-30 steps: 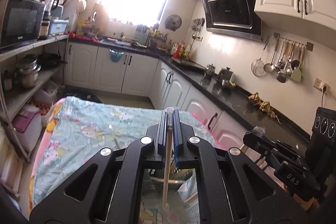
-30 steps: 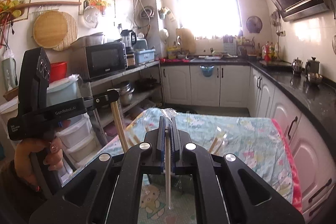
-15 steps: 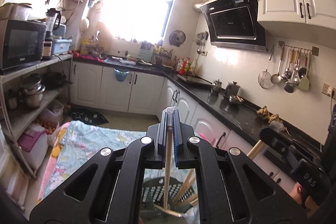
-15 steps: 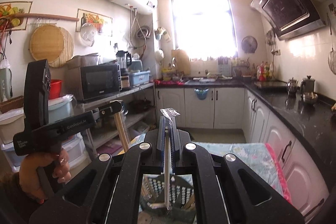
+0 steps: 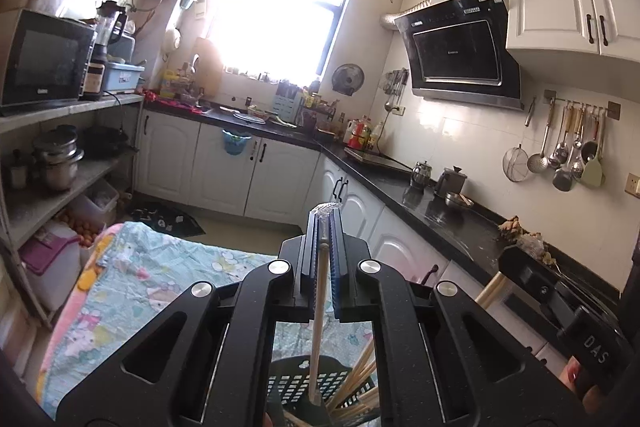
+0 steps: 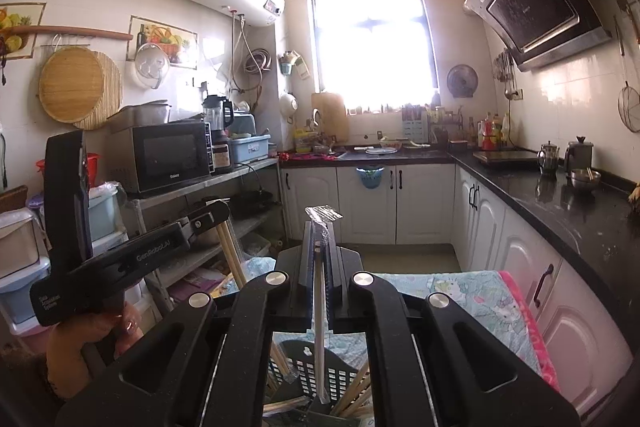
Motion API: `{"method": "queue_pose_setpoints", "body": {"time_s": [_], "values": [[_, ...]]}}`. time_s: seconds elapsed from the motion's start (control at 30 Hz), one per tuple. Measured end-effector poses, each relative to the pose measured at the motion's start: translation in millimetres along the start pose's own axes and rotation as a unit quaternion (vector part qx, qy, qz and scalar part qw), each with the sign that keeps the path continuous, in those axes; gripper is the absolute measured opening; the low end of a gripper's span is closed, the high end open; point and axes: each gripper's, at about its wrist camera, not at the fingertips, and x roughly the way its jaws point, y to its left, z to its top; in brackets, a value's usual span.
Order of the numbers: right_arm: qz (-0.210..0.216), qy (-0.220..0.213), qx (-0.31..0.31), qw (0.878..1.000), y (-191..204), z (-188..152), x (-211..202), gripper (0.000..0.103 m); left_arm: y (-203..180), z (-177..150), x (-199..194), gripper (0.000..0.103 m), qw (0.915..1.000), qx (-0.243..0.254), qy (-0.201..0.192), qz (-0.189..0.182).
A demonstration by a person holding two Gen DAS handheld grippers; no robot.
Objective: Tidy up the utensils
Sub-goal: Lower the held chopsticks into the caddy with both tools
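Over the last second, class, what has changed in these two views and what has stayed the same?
Both grippers came from above the cloth to over the black basket, chopstick ends hanging over its mouth. Nothing was grasped or released: the left gripper still clamps its bare chopstick, the right gripper its wrapped chopstick.

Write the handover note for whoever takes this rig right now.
Left claw: shut on a wooden chopstick, its lower end over the black utensil basket.
Right claw: shut on a plastic-wrapped stick, its lower end in the same basket.
Done: several chopsticks already stand in the basket on the patterned cloth.
Left: release both sticks into the basket. Any other loose utensils are out of view.
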Motion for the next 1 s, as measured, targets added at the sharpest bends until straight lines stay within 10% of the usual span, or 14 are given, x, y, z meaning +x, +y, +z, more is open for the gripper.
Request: {"method": "queue_pose_setpoints", "body": {"time_s": [0.83,1.0], "values": [[-0.022,0.049,0.01,0.998,-9,-68,37,0.005,10,-68,21,0.003,0.998,0.007,0.061,-0.01],[-0.023,0.062,0.02,0.998,-11,-74,34,0.026,13,-71,13,0.018,0.9971,0.007,0.075,-0.006]]}}
